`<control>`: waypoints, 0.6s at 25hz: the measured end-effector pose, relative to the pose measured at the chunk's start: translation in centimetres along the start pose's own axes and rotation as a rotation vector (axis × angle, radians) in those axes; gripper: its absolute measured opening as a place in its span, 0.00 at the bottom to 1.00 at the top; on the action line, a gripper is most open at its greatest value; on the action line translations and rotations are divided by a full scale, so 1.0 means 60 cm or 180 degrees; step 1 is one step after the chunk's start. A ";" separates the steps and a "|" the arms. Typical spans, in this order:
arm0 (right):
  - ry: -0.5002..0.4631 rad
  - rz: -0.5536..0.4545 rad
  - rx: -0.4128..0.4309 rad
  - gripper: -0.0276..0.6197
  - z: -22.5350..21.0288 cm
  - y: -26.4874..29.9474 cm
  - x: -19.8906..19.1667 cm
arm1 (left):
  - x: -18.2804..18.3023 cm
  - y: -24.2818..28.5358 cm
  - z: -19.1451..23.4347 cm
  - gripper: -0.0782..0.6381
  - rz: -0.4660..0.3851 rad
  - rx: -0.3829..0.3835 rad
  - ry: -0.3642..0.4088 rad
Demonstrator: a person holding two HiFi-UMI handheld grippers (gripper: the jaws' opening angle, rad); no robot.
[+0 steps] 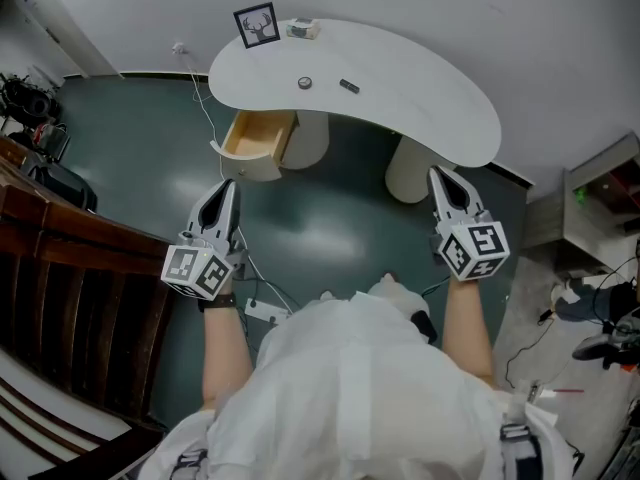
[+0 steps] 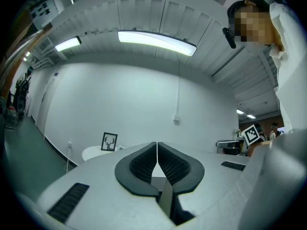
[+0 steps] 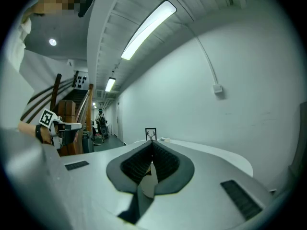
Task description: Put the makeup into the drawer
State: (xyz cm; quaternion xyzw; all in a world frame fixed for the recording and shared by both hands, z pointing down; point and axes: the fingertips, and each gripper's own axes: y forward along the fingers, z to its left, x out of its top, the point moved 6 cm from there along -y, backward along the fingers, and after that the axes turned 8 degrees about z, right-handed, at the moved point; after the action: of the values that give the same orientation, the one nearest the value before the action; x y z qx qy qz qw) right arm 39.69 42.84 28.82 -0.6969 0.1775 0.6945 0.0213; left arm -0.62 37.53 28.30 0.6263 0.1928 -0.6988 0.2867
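Wooden and already pulled open, the drawer (image 1: 258,138) waits under the white tabletop (image 1: 420,98) where the makeup (image 1: 305,82) lies, while you hold the left gripper (image 1: 229,188) and right gripper (image 1: 440,176) well back, jaws together and empty, seemingly ready to reach.

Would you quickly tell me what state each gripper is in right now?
The left gripper is closed, jaws together, holding nothing.
The right gripper is closed, jaws together, holding nothing.
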 end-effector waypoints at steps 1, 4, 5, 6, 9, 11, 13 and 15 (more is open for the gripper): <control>0.0008 0.0008 -0.0006 0.05 -0.001 0.000 -0.002 | 0.000 0.000 -0.001 0.14 0.0001 0.0002 0.0005; -0.0001 0.0015 -0.0008 0.05 -0.003 0.000 -0.003 | 0.001 -0.001 -0.002 0.14 -0.0009 0.0005 0.0017; -0.0012 0.0025 -0.0015 0.05 -0.002 0.002 -0.003 | 0.002 -0.001 -0.001 0.14 -0.0013 0.0007 0.0015; -0.0022 0.0038 -0.0021 0.05 -0.002 0.004 -0.005 | 0.002 -0.002 0.000 0.14 -0.0015 0.0009 0.0013; -0.0017 0.0057 -0.0010 0.05 0.002 0.007 -0.009 | 0.000 -0.008 0.004 0.14 -0.0017 0.0026 0.0009; -0.0013 0.0045 0.0002 0.05 0.004 0.006 -0.008 | 0.000 -0.012 0.005 0.14 -0.0021 0.0043 0.0009; -0.0016 0.0034 0.0011 0.06 0.007 0.007 -0.006 | 0.002 -0.015 0.007 0.14 -0.0026 0.0060 0.0013; -0.0023 0.0036 0.0019 0.05 0.010 0.011 -0.005 | 0.003 -0.016 0.011 0.14 -0.0033 0.0071 0.0010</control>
State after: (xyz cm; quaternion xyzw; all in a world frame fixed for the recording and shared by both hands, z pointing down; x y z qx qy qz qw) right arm 38.93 42.44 29.25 -0.6934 0.1834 0.6966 0.0202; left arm -1.74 37.79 28.16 0.6296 0.1887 -0.7014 0.2757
